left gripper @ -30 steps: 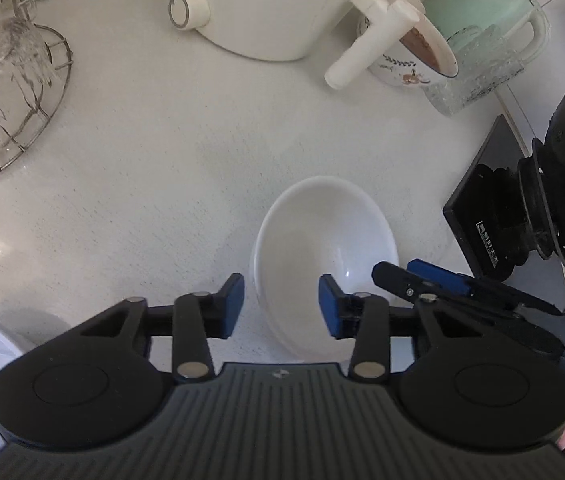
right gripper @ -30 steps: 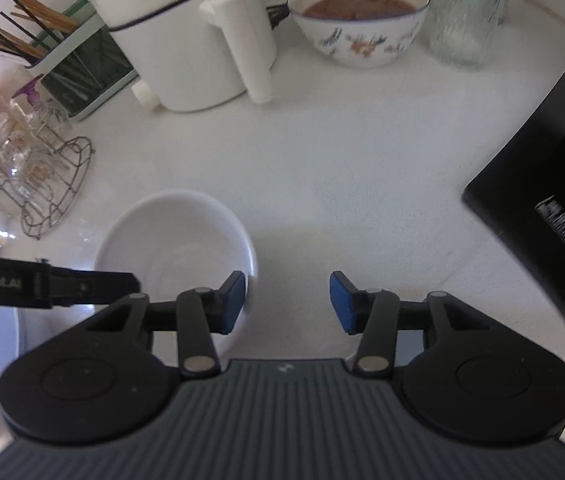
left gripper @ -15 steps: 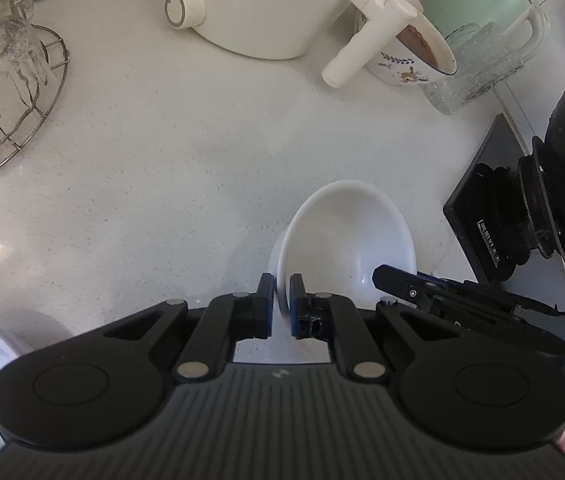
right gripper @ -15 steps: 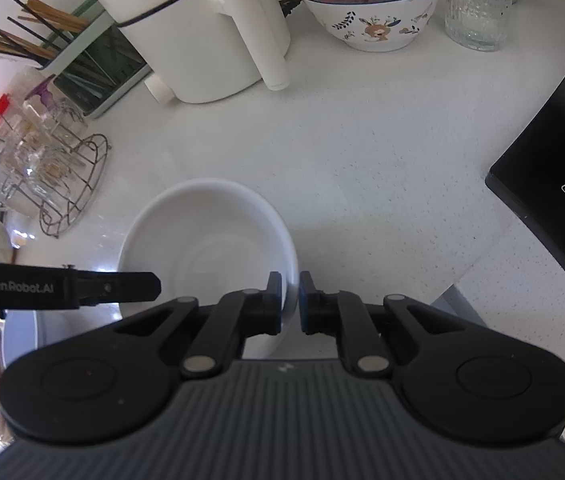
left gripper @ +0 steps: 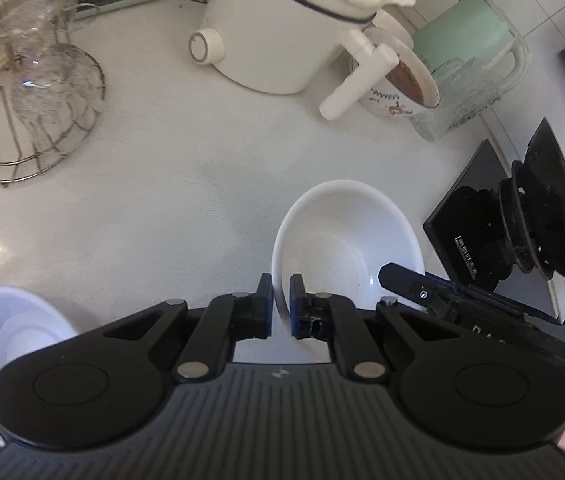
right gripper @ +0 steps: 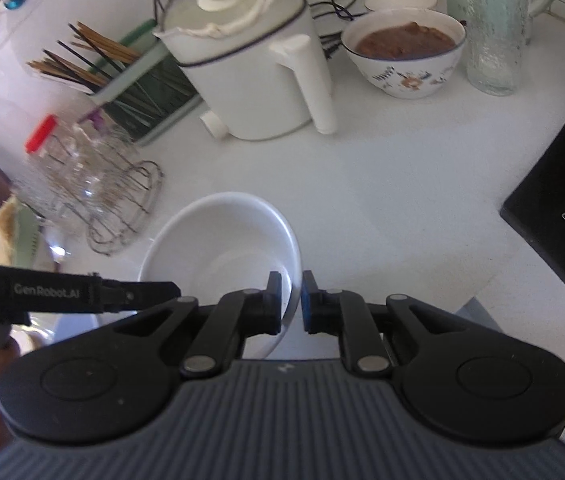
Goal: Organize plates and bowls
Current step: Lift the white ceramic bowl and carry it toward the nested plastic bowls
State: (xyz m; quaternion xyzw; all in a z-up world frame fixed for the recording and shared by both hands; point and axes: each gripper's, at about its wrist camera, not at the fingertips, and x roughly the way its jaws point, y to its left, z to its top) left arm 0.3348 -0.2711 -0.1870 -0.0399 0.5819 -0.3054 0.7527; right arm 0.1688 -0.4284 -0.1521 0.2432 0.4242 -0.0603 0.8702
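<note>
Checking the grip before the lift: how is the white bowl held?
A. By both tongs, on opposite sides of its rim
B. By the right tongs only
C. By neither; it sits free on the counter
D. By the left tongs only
A: the left tongs and right tongs each pinch the rim of the white bowl, on opposite sides.

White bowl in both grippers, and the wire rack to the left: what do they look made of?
The white bowl looks like glazed ceramic or porcelain: smooth, glossy, with a bright highlight inside, though melamine can't be ruled out. The wire rack looks like bare polished metal, likely steel: thin shiny silver rods. It holds clear glasses.
</note>
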